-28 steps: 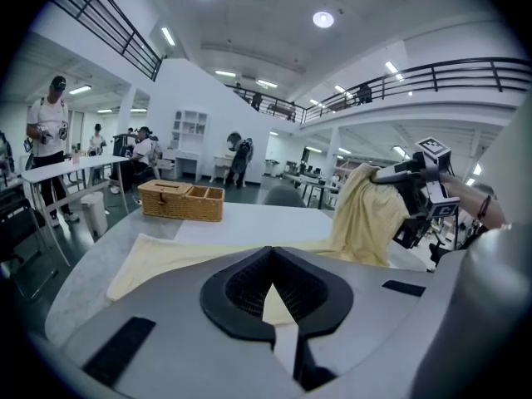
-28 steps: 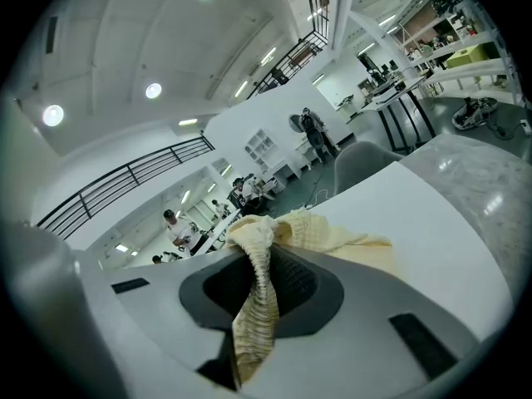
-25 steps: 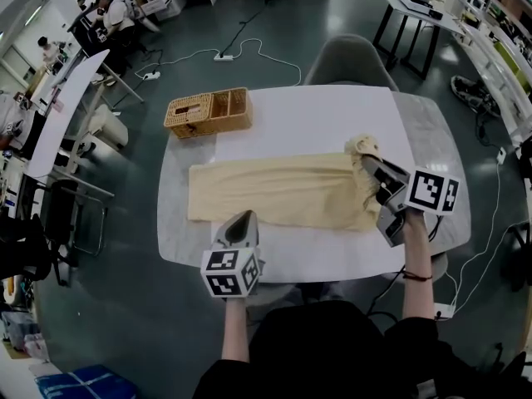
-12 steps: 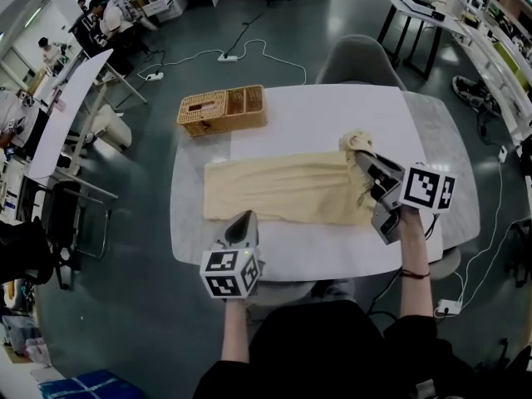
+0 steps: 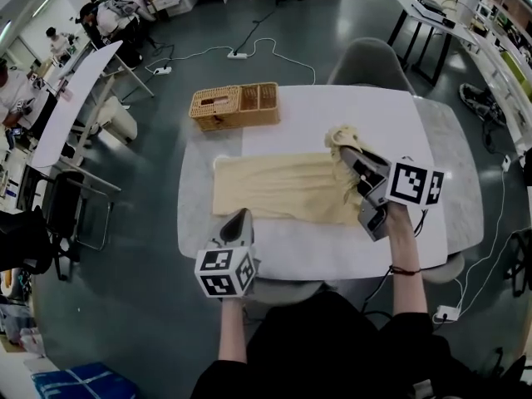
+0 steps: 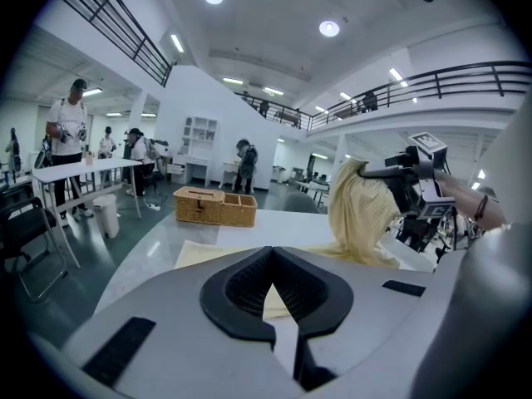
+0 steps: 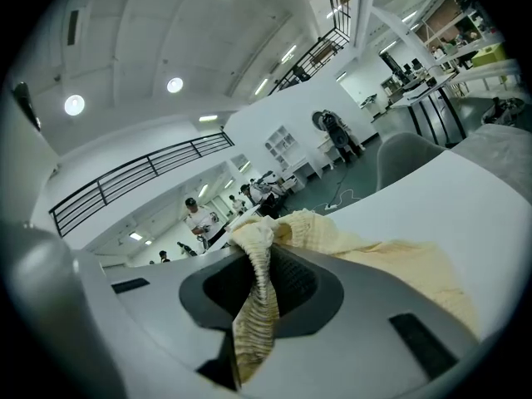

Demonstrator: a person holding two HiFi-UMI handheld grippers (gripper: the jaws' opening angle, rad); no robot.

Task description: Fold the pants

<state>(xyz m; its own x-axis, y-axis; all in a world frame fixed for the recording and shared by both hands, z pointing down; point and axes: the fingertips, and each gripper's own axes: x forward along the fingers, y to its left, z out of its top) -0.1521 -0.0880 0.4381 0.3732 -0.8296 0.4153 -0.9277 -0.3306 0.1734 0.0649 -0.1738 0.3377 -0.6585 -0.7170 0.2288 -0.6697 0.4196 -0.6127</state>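
Pale yellow ribbed-fabric pants (image 5: 274, 188), spread flat lengthwise across the middle of a white table (image 5: 332, 110); right-hand end lifted off the surface, bunched and creased, pinched between the jaws of the right gripper (image 5: 342, 150)

Here are one pair of yellow pants (image 5: 274, 188), one wicker basket (image 5: 235, 106), one white table (image 5: 332, 110), one grey chair (image 5: 366, 58), and two grippers: left gripper (image 5: 240, 217) and right gripper (image 5: 347, 154).

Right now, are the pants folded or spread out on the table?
Mostly spread: the pants lie flat on the table, only their right end is lifted, pinched in the right gripper.
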